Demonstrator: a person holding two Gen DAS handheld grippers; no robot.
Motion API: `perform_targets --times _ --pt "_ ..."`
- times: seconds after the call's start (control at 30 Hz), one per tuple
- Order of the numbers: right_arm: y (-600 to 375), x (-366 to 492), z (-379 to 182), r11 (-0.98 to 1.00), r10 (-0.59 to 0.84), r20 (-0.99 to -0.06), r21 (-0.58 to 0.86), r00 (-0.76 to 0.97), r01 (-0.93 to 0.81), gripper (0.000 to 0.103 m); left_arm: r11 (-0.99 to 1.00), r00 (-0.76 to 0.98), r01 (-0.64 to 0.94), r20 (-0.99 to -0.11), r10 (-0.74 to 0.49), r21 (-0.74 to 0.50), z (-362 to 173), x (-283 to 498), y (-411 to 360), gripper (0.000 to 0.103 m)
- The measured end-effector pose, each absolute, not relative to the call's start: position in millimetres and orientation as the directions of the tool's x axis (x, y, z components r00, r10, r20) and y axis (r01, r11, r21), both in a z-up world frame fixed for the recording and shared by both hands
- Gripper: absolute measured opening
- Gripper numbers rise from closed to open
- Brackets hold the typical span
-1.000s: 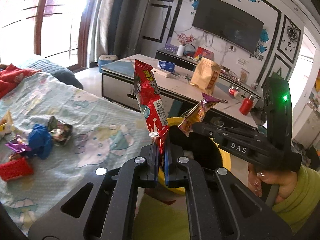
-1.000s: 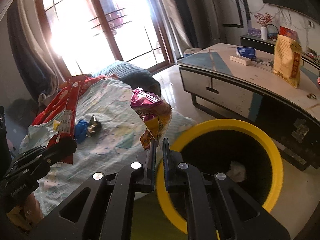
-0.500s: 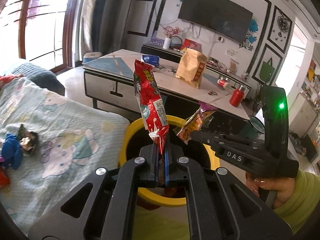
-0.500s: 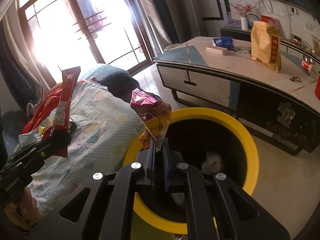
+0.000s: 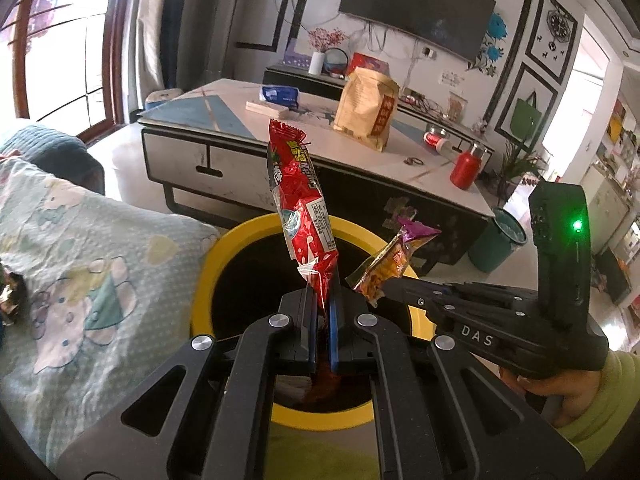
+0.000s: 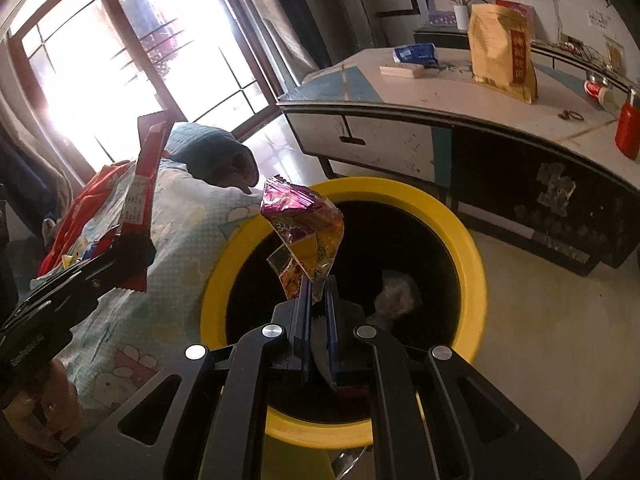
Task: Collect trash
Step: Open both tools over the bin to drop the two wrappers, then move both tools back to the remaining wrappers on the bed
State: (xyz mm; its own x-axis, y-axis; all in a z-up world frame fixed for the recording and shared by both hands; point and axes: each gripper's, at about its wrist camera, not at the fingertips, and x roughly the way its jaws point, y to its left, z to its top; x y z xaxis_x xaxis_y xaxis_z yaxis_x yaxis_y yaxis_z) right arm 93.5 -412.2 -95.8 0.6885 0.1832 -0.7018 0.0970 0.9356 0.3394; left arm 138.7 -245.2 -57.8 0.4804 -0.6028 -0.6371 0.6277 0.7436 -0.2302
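Observation:
My left gripper (image 5: 324, 300) is shut on a long red snack wrapper (image 5: 300, 208) that stands upright over the yellow-rimmed black trash bin (image 5: 240, 236). My right gripper (image 6: 317, 292) is shut on a crumpled purple and yellow wrapper (image 6: 308, 232), held over the same bin (image 6: 472, 264). The right gripper also shows in the left wrist view (image 5: 384, 292) with its wrapper (image 5: 392, 260). The left gripper and its red wrapper (image 6: 146, 172) show at the left of the right wrist view. White crumpled trash (image 6: 396, 292) lies inside the bin.
A sofa with a light cartoon-print cover (image 5: 80, 256) is left of the bin, with a bit of trash at its edge (image 5: 10, 292). A low coffee table (image 5: 280, 140) stands behind the bin with a paper bag (image 5: 366, 108) and red bottle (image 5: 464, 168). A teal bucket (image 5: 500, 244) stands at right.
Both grippers have moved right, away from the sofa, and now hold their wrappers over the bin opening. The bin has come nearer and more central in both views.

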Motion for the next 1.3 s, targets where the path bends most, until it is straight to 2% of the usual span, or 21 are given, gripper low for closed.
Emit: perform_targets --times 0.2,0.27,0.33,0.4,0.47,0.53,0.7,0.8,0.9,1.3 --pt "-417.2 89.5 -99.8 0.929 0.174 -0.711 0.348 0.681 0.126 0.007 0.737 0.456 0.639 -0.662 -0.595 -0.222 -64.9 146.9 -260.6 0.002" --pt "-418.2 89.9 -99.5 0.928 0.17 -0.713 0.348 0.681 0.131 0.008 0.739 0.456 0.637 -0.665 -0.591 -0.219 -66.4 147.5 -262.4 0.007" --pt "-419.0 89.2 -98.7 0.928 0.16 -0.712 0.345 0.683 0.143 0.017 0.74 0.456 0.634 -0.665 -0.592 -0.224 -66.4 149.3 -261.6 0.018" --pt "-418.6 87.2 -96.5 0.928 0.147 -0.709 0.341 0.69 0.153 0.033 0.743 0.462 0.631 -0.662 -0.59 -0.222 -66.2 150.1 -260.2 0.026" --pt "-419.7 87.5 -95.6 0.928 0.139 -0.708 0.337 0.693 0.158 0.034 0.749 0.465 0.622 -0.662 -0.588 -0.228 -66.6 151.3 -257.4 0.031" --pt "-421.3 87.9 -94.7 0.928 0.128 -0.707 0.333 0.695 0.168 0.038 0.757 0.474 0.61 -0.657 -0.586 -0.235 -65.7 151.4 -253.6 0.041" --pt "-423.2 86.0 -89.5 0.932 0.078 -0.696 0.305 0.714 0.195 0.056 0.771 0.503 0.588 -0.636 -0.585 -0.245 -56.8 150.2 -242.9 0.067" --pt "-423.3 85.5 -85.7 0.936 0.057 -0.686 0.289 0.725 0.199 0.063 0.777 0.521 0.579 -0.622 -0.585 -0.247 -49.8 146.7 -237.6 0.083" --pt "-421.3 84.2 -81.1 0.939 0.04 -0.674 0.278 0.738 0.203 0.071 0.785 0.539 0.569 -0.61 -0.581 -0.245 -44.9 143.4 -232.7 0.092" --pt "-405.0 77.1 -56.8 0.957 0.013 -0.608 0.239 0.794 0.167 0.083 0.82 0.62 0.528 -0.559 -0.55 -0.222 -27.3 127.3 -204.0 0.092"
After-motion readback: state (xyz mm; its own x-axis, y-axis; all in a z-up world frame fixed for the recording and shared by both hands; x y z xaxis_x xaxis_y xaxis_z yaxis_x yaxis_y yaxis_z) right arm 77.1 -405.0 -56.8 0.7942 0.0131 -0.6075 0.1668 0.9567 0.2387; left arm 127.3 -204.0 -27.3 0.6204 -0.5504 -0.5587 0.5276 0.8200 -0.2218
